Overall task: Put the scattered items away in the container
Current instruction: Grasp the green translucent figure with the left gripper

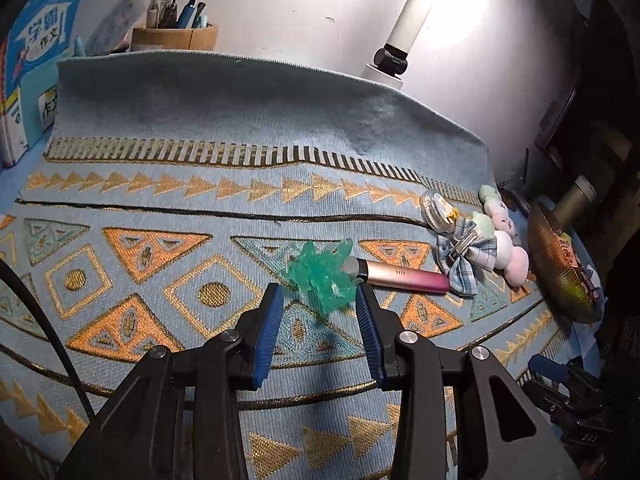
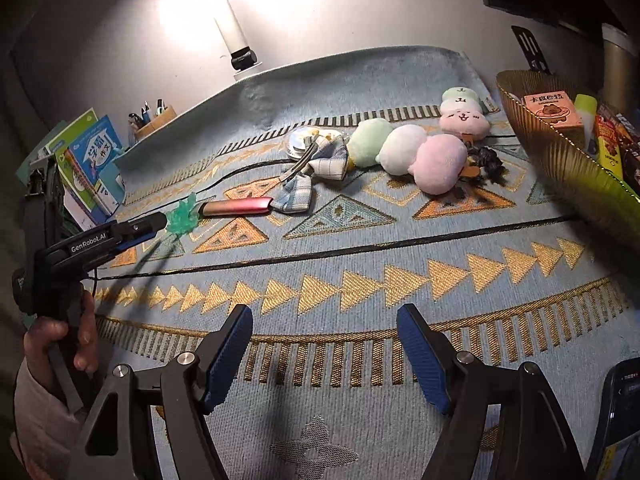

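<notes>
Both pairs of jaws were spread; the left gripper (image 1: 319, 300) was poised around the green clip (image 1: 322, 274); a square closing on it, clear of the pink pen (image 1: 404, 276), was called for.

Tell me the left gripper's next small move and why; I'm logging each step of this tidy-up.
Probably ease the left gripper forward a touch, then close. Its jaws stand open, with the green translucent toy just at the fingertips, not yet gripped. The toy touches the pink pen-like device, so a centred grip should avoid dragging it.

cloth (image 2: 360, 264): clip (image 2: 183, 216) lain left end | pen (image 2: 236, 206) beside | bow (image 2: 308, 172), plush (image 2: 404, 150) rightward | basket (image 2: 560, 152) far right
</notes>
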Motion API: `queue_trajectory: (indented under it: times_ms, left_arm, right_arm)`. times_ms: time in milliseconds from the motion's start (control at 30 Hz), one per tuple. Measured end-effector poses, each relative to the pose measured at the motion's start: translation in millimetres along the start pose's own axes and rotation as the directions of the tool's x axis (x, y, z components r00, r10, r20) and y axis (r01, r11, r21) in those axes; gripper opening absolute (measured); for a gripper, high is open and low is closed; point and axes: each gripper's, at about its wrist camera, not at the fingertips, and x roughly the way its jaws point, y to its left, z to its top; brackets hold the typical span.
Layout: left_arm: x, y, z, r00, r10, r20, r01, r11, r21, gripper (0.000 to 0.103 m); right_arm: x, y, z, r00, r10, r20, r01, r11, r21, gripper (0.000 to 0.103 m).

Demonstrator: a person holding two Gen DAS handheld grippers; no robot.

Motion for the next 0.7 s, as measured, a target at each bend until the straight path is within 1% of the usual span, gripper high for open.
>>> queue_trajectory:
  times_ms: [67, 133, 167, 200, 233, 267, 367, 400, 433, 467, 567, 600, 700]
  left_arm:
    - [7.2, 0.6, 6.3, 0.999, -0.034, -0.03, 0.033, 0.999, -0.021, 0.039]
    - [17.1, 2.1, 11.5, 0.998, -0.032, -0.049, 0.029, 0.998, -0.057, 0.052]
    - [21.5, 0.3, 12.9, 0.999, -0.013, -0.046, 0.011, 0.999, -0.045, 0.055]
    - [25.9, -2.0, 14.1, 0.999, 0.027, -0.038, -0.028, 0.999, -0.021, 0.055]
    - [31.5, -4.0, 14.5, 0.996, 0.086, -0.037, -0.086, 0.996, 0.0, 0.054]
    - [34.2, -6.8, 14.6, 0.995, 0.097, -0.024, -0.096, 0.995, 0.017, 0.055]
    - [37.0, -12.9, 14.4, 0.992, 0.122, -0.031, -0.12, 0.992, 0.042, 0.056]
    - [36.4, -12.1, 14.1, 0.992, 0.119, -0.03, -0.118, 0.992, 0.038, 0.055]
    - [35.1, -9.8, 13.8, 0.993, 0.115, -0.026, -0.115, 0.993, 0.029, 0.044]
    - [33.8, -6.0, 13.7, 0.993, 0.114, -0.026, -0.114, 0.993, 0.018, 0.038]
    - [26.4, 5.5, 12.2, 0.997, 0.068, -0.024, -0.069, 0.997, -0.018, 0.035]
    - [22.1, 6.4, 11.0, 0.998, 0.059, -0.023, -0.06, 0.998, -0.023, 0.03]
    - [5.4, 5.8, 4.8, 0.997, 0.07, -0.032, -0.07, 0.997, -0.01, 0.03]
  right_arm:
    - [-0.6, -0.6, -0.6, 1.0, 0.003, 0.006, -0.003, 1.0, -0.002, 0.073]
    - [-1.0, -5.8, -1.6, 1.0, 0.018, 0.006, -0.018, 1.0, 0.021, 0.073]
    - [-2.3, -7.7, -1.4, 1.0, 0.023, 0.013, -0.023, 0.999, 0.032, 0.073]
    - [-2.7, -9.8, -1.3, 1.0, 0.025, 0.014, -0.026, 0.999, 0.041, 0.073]
    - [-3.2, -10.7, -1.2, 0.999, 0.028, 0.017, -0.029, 0.999, 0.046, 0.073]
    - [-3.4, -10.6, -1.2, 0.999, 0.027, 0.018, -0.028, 0.998, 0.047, 0.073]
    - [-3.2, -8.4, -1.2, 1.0, 0.018, 0.016, -0.019, 0.999, 0.039, 0.073]
    - [-3.0, -8.0, -1.4, 1.0, 0.017, 0.016, -0.018, 0.999, 0.038, 0.073]
    - [-3.0, -8.2, -1.3, 1.0, 0.018, 0.017, -0.019, 0.999, 0.038, 0.073]
    - [-3.2, -8.5, -1.4, 1.0, 0.02, 0.017, -0.02, 0.999, 0.04, 0.073]
    - [-2.6, -9.2, -1.0, 1.0, 0.022, 0.019, -0.022, 0.999, 0.043, 0.073]
    - [-2.7, -9.3, -0.9, 1.0, 0.022, 0.02, -0.023, 0.999, 0.044, 0.073]
    - [-3.7, -10.2, -0.4, 1.0, 0.019, 0.025, -0.02, 0.999, 0.047, 0.073]
